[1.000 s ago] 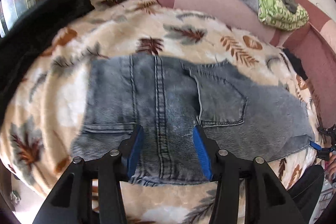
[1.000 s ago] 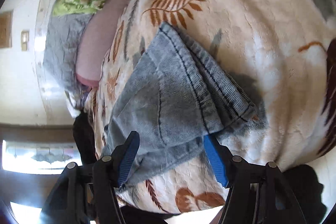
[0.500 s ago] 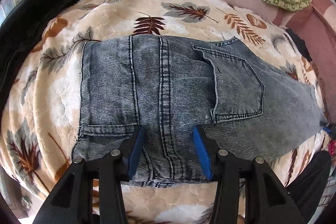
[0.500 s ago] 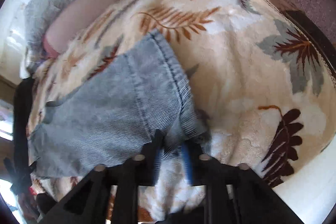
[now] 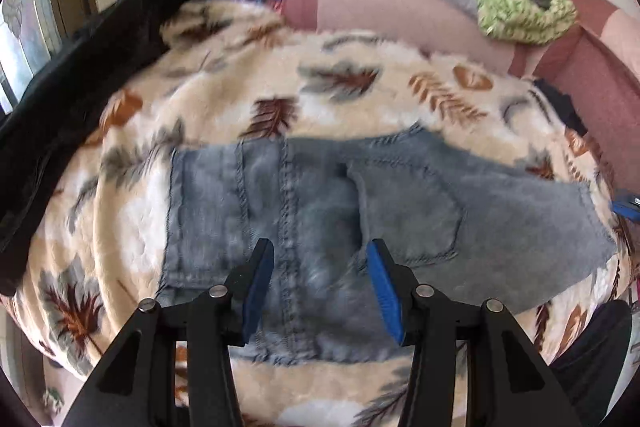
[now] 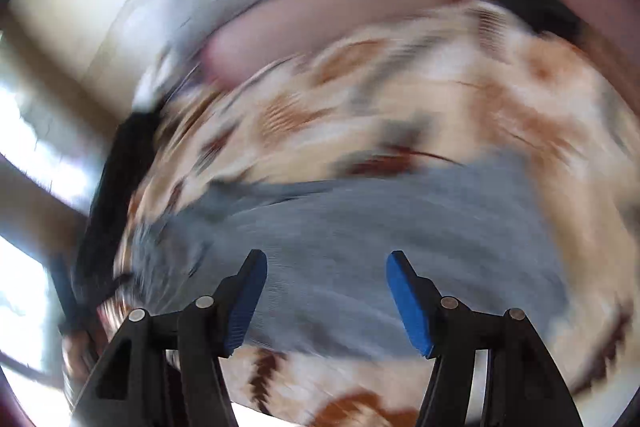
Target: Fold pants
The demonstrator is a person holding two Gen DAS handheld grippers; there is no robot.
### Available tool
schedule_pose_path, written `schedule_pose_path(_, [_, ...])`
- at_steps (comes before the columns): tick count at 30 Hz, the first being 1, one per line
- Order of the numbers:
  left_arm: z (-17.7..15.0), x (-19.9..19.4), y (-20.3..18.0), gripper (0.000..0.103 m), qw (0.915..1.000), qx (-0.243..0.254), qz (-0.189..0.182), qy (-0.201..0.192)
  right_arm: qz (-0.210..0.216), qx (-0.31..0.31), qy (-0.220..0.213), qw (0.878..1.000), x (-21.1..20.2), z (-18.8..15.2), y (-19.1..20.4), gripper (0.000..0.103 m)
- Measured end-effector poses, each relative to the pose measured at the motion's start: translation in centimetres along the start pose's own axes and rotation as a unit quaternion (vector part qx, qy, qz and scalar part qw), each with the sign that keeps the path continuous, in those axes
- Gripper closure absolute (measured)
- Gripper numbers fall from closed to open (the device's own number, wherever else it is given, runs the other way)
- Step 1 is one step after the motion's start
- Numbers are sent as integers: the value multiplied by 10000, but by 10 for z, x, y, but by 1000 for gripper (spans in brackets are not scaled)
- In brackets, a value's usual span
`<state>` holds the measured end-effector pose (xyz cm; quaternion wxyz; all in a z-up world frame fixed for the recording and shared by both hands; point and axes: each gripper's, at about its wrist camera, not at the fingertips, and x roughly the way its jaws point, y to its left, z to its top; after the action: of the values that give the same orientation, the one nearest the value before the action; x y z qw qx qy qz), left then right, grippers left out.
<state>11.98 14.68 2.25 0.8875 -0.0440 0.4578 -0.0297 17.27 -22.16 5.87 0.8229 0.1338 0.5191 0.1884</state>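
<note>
My left gripper (image 5: 320, 259) has black angular arms, blue ribbed pads on the jaws and round silver screws at the joints. My right gripper (image 6: 326, 269) looks identical: black frame, blue pads, silver screws.

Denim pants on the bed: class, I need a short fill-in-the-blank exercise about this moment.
1. The denim pants lie on a blanket printed with ____.
2. The left gripper has its jaws ____.
3. The pads of the right gripper are coloured ____.

Missing words: leaves; open; blue
</note>
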Motion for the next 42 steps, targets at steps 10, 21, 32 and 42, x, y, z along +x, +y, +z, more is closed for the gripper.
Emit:
schedule_pose_path(10, [-22, 47, 9, 46, 9992, -109, -20, 396, -366, -2555, 1063, 9603, 183, 64, 150, 50])
schedule_pose_path(21, [-22, 44, 5, 38, 9995, -5, -179, 263, -1324, -3598, 1133, 9166, 231, 80, 170, 102])
schedule_pose_path(32, [-22, 37, -3, 28, 9995, 205, -75, 219, -712, -2103, 540, 9736, 182, 99, 115, 81])
schedule_pose_path(42, [-22, 58, 31, 16, 9967, -218, 661, 408, -678, 32, 984, 9928, 111, 8, -9, 40])
